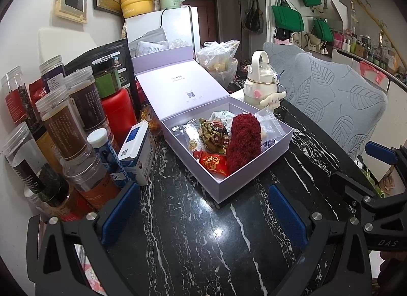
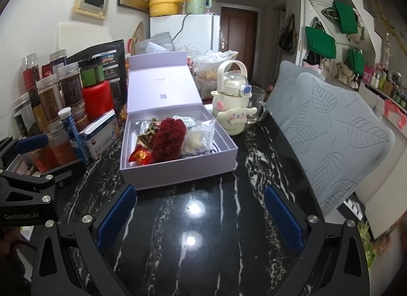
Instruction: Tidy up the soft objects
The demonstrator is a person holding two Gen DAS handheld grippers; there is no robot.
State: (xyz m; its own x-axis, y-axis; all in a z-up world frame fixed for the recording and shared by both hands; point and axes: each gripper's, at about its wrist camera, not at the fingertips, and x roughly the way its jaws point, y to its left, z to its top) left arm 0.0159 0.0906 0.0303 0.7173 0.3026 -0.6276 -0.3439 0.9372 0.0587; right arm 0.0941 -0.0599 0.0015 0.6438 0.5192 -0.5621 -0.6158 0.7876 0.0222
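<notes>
The soft dark-red fuzzy item [image 1: 244,140] lies inside the open lavender box [image 1: 254,168], toward its right half, resting against a clear plastic bag [image 1: 269,123] behind it and beside a heap of wrapped sweets [image 1: 213,135] and a red packet [image 1: 213,163] at the box's near-left corner. The box's lid [image 1: 178,84] stands propped open behind it.

The left gripper [image 1: 203,217] hovers over the black marble table [image 1: 193,245] just in front of the box, jaws spread wide and empty. The right gripper [image 2: 201,219] is likewise in front of the box, a little to its right, jaws wide apart with nothing between them.

As I judge it, the soft things already sit in the box, so the step in hand is either a pause between placements or the finish. If closing is next, one gripper must reach behind the box to tip the lid forward, while the fuzzy item, which rises above the box's wall, may need pressing down first.
</notes>
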